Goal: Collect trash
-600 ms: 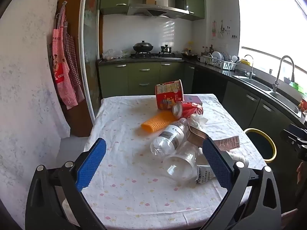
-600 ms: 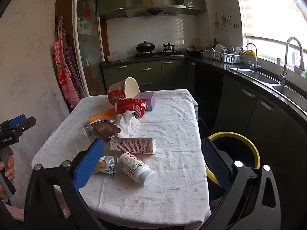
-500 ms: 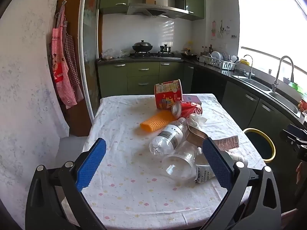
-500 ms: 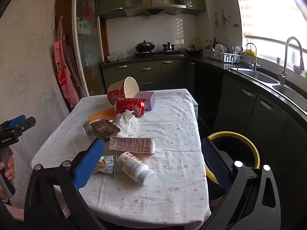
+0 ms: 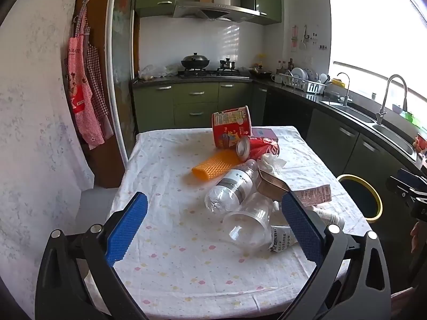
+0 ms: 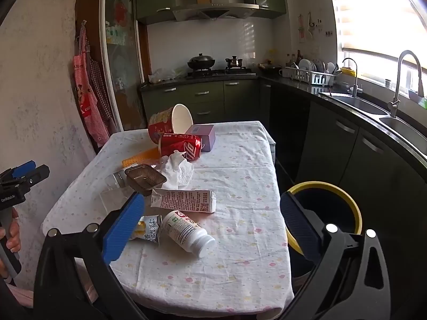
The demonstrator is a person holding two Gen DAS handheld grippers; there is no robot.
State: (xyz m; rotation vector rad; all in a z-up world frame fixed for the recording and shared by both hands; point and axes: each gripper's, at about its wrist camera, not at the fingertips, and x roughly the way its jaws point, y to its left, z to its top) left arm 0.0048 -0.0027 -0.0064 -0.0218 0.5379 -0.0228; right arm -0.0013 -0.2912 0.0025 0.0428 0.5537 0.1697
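Both grippers hover over the near edge of the table [image 6: 240, 280], fingers spread wide, nothing between them. Left gripper [image 5: 213, 229] has blue pads either side of the trash pile, not touching any of it. Right gripper [image 6: 210, 226] sits further right, its right finger over the bin side. A hand [image 6: 10, 233] grips the left gripper's handle at the left edge of the right wrist view. Trash is all on the white flowered tablecloth, clustered centre to right. Nearest: white pill bottle [image 6: 188, 233] lying on its side, a crumpled snack wrapper [image 6: 148, 229] just beside it on the left. Clear plastic cup [image 5: 248, 225] on its side, mouth toward the near edge, touching a clear water bottle [image 5: 232, 189] that also lies flat. Flattened carton [image 6: 184, 200] with red print lies just behind the pill bottle. Small brown tray [image 6: 145, 178] rests tilted on the bottle/cup heap. Crumpled tissue [image 6: 177, 170] just behind the tray. Orange mesh sleeve [image 5: 214, 165] flat to the left of the pile. Red soda can [image 6: 180, 146] on its side, touching a small purple box [image 6: 202, 136]. Red noodle cup [image 6: 168, 126] tipped over at the far end, leaning against the can. Black bin with yellow rim [image 6: 328, 205] stands on the floor just off the table's right edge. Beyond: green cabinets, stove, sink counter.
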